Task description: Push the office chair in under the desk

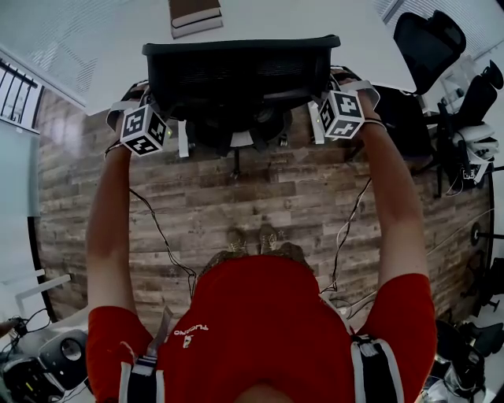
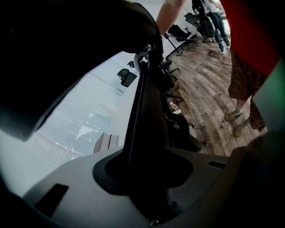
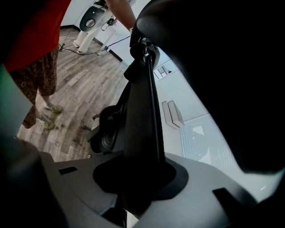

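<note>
The black office chair [image 1: 240, 75] stands with its seat partly under the white desk [image 1: 110, 47], its backrest towards me. My left gripper [image 1: 157, 106] is shut on the backrest's left edge and my right gripper [image 1: 327, 98] on its right edge. In the left gripper view the backrest's dark edge [image 2: 142, 120] runs up from between the jaws of the left gripper [image 2: 147, 178]. The right gripper view shows the same: the backrest edge [image 3: 140, 116] is clamped in the right gripper [image 3: 140, 178]. The fingertips are hidden by the chair.
A brown book [image 1: 194, 16] lies on the desk beyond the chair. Other black chairs [image 1: 429, 39] stand at the right on the wood floor [image 1: 260, 189]. Cables trail from both grippers. My feet [image 1: 252, 238] are just behind the chair; equipment [image 1: 47, 362] sits bottom left.
</note>
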A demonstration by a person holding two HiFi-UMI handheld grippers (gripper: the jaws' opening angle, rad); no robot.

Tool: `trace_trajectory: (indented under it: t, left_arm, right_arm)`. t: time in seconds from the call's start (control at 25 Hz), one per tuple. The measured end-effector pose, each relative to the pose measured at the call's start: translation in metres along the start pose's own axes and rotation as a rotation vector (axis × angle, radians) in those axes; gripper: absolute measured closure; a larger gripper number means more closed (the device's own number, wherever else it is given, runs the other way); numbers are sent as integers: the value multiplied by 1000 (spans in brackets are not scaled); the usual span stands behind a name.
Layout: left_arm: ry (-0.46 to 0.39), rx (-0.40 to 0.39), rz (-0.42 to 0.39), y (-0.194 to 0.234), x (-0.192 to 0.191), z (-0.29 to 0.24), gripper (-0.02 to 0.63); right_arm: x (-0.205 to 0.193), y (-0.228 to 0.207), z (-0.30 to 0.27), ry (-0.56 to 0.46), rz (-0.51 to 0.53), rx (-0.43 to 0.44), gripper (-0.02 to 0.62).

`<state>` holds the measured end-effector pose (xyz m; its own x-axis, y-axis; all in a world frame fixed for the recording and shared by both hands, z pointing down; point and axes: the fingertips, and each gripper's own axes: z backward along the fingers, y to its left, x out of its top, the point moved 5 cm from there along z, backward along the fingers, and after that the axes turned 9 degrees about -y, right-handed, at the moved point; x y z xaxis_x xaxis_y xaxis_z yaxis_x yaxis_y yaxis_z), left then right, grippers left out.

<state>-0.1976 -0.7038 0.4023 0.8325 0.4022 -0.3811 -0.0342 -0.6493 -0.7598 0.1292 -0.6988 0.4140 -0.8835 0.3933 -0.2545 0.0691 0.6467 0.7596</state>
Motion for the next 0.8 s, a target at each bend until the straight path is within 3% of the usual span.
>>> trace_trajectory:
  t: [0.44, 0.56, 0.8]
  left_arm:
    - [4, 9, 15, 5, 1, -7, 451]
    - [13, -5, 21, -1, 0, -5, 377]
    - [25, 39, 21, 0, -6, 21, 339]
  right_arm:
    - [-9, -8, -7, -15, 17, -13, 466]
    - [-10, -3, -7, -6, 27, -6, 420]
    - [-8, -8, 9, -6, 4, -59, 376]
